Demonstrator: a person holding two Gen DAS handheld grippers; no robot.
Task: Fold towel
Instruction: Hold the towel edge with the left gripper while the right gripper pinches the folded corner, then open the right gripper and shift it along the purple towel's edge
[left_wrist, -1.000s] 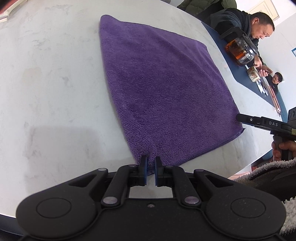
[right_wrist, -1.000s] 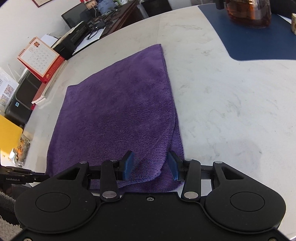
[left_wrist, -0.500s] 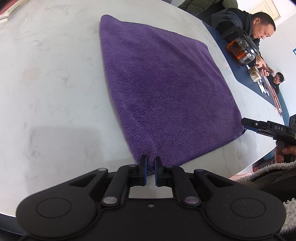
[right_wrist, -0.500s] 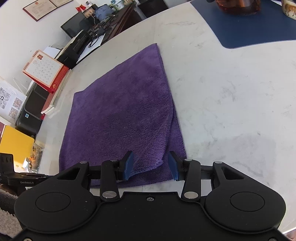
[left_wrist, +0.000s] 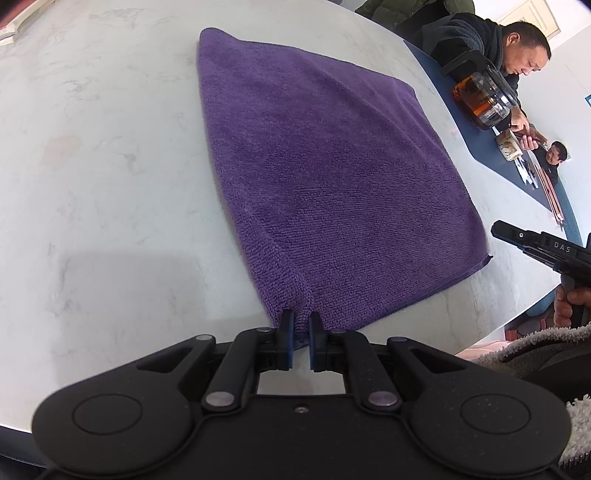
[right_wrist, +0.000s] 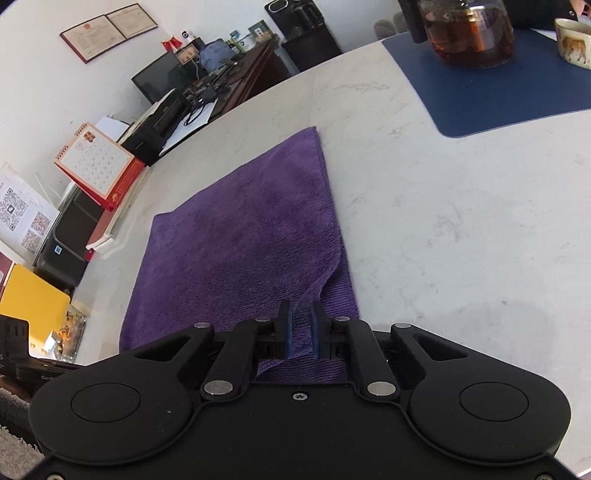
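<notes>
Centrally, a purple towel (left_wrist: 325, 173) is lying flat on a pale marble-patterned table (left_wrist: 92, 166), already doubled over so that two layers are showing. Its surface is a soft, ribbed terry pile, smooth across the middle, with a fine stitched hem running along the near edge. In the right wrist view the upper layer (right_wrist: 240, 240) is sitting slightly askew, its curved edge leaving a strip of the lower layer showing along the right side. At the near left corner, the left gripper (left_wrist: 301, 325) is pinching a small puckered fold of the cloth between nearly closed jaws. At the near right corner, the right gripper (right_wrist: 301, 325) is clamping the towel's edge, its jaws having just been closing, with purple cloth sitting between the blue pads (right_wrist: 289, 328). From the left wrist view, that right gripper's black body is showing just beyond the towel's right corner, with a hand (left_wrist: 570, 306) holding its grip. Farther off, a blue mat (right_wrist: 498, 92) is lying on the table, carrying a glass teapot (right_wrist: 469, 33) of amber tea and a cup (right_wrist: 572, 42). Beyond the table's left edge, a desk calendar (right_wrist: 98, 166) is standing.
</notes>
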